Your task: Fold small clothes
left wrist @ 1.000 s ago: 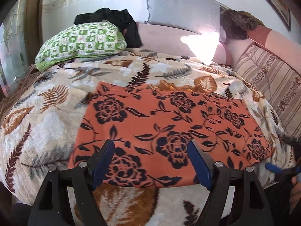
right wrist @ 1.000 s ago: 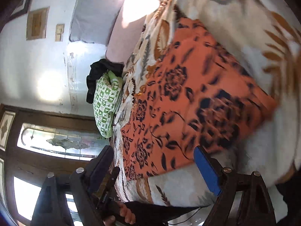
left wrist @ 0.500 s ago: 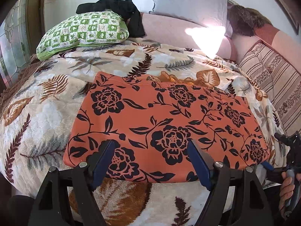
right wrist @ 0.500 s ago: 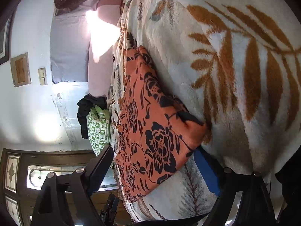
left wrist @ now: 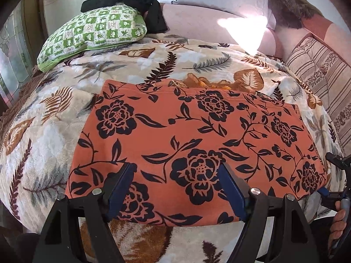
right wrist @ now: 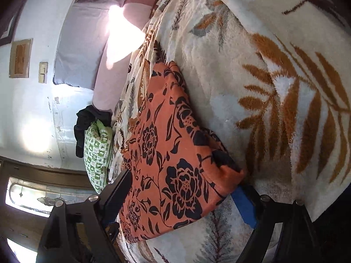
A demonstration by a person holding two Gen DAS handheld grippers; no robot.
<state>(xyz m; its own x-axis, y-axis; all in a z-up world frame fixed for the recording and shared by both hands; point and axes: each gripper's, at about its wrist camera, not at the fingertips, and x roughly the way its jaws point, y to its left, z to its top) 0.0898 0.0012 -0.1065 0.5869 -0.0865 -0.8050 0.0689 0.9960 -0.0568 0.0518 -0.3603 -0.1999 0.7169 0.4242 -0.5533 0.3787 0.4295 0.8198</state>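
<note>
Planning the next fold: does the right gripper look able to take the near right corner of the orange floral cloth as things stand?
Probably yes. The right gripper stands open at the corner of the orange floral cloth, with nothing lying between them on the blanket.

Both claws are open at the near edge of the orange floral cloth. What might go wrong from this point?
1. The right claw straddles the cloth's corner, and its blue finger lies against the plush blanket, so closing may pinch blanket too.
2. The left claw sits well inward along the orange floral cloth, so the far left corner may sag when lifted.
3. The cloth looks layered; a shallow grip may catch only the top layer.
</note>
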